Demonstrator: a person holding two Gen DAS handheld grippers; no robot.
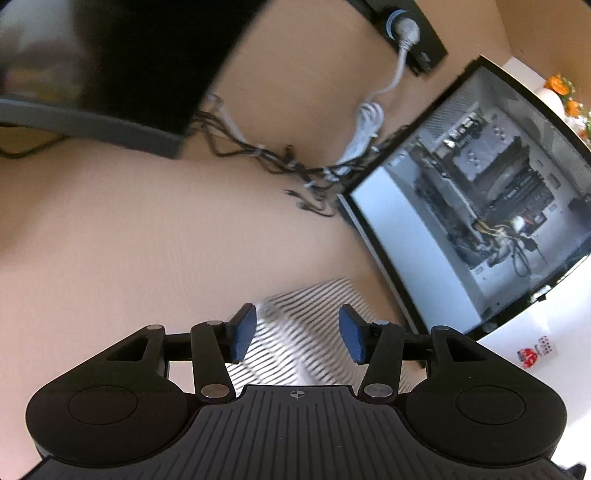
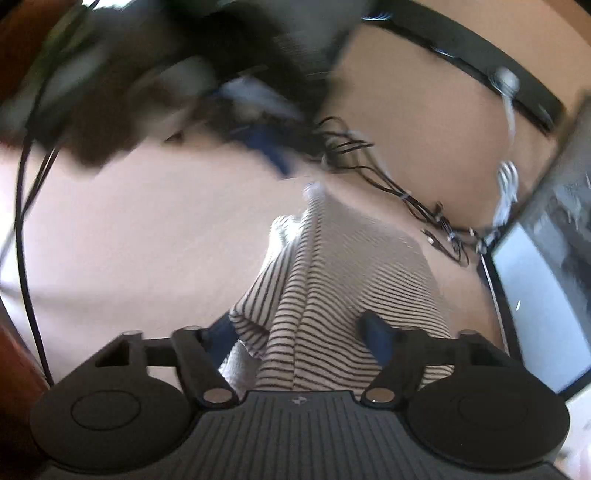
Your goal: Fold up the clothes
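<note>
A white shirt with thin black stripes (image 2: 325, 266) lies bunched on a pale wooden table (image 1: 110, 240). In the right wrist view it runs from between my fingers up towards a blurred dark shape with a blue finger (image 2: 273, 151), apparently the left gripper. My right gripper (image 2: 297, 336) is open, with the bunched cloth filling the gap between its blue pads. In the left wrist view my left gripper (image 1: 297, 332) is open above a blurred fold of the striped shirt (image 1: 303, 306), and its pads stand clear of the cloth.
A computer case with a glass side (image 1: 480, 206) stands at the right, close to the shirt. A tangle of black cables (image 1: 277, 158) and a white cable (image 1: 369, 122) lie behind. A dark monitor (image 1: 129, 55) stands at the back left and a black power strip (image 1: 406, 26) at the back.
</note>
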